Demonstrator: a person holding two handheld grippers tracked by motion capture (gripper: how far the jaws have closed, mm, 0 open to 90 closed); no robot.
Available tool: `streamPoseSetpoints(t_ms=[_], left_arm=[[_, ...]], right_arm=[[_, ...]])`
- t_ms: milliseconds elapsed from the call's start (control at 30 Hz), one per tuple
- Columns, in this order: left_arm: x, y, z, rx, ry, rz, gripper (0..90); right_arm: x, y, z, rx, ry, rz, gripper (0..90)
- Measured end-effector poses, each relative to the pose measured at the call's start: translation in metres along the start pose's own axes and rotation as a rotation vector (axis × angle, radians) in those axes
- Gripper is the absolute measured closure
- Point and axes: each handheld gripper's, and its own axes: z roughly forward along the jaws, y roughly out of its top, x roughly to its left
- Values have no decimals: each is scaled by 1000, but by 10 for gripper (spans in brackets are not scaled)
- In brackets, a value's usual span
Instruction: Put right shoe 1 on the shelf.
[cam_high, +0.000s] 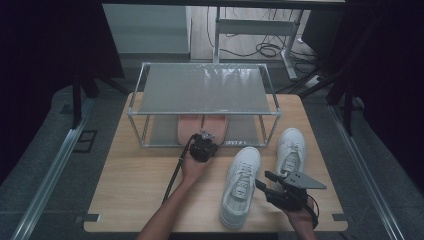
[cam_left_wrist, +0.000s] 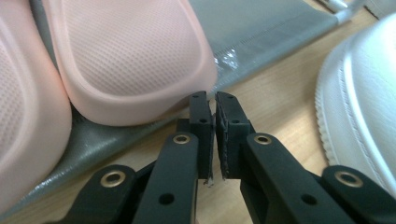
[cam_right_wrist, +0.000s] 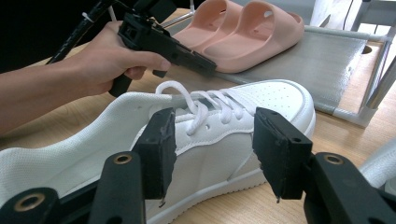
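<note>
Slippers (cam_high: 202, 126), pink and side by side, lie on the lower shelf of the rack (cam_high: 205, 90) at the far middle of the table (cam_high: 135, 190). Just at their near edge sit the left tongs (cam_left_wrist: 214, 105), nearly clenched, with only a thin slit between the pads and nothing in it; the slipper heel is beside them, not gripped. Right of that, the nearer white sneaker (cam_right_wrist: 224, 126) lies on the table, with the right tongs (cam_right_wrist: 212, 144) released wide on its near side, facing its flank. A good grip would likely straddle the collar near the laces, squarely, before lifting toward the rack. The second sneaker (cam_high: 291, 147) waits farther right.
</note>
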Motion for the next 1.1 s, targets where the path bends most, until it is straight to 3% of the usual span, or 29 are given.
streamPoseSetpoints(t_ms=[200,500,833,967,1100], left_arm=[[-1,-9,-26,-32,-9,33,824],[7,-35,-63,-47,-28,32,734],[6,-52,-76,-31,-57,15,637],[5,-60,-83,-47,-56,33,607],[7,-64,-89,-33,-66,54,560]], right_arm=[[0,1,-1,-4,-2,1,496],[2,1,-1,-2,-1,-1,496],[2,1,-1,-2,-1,-2,496],[1,1,-1,-4,-3,2,496],[1,1,-1,-4,-4,2,496]])
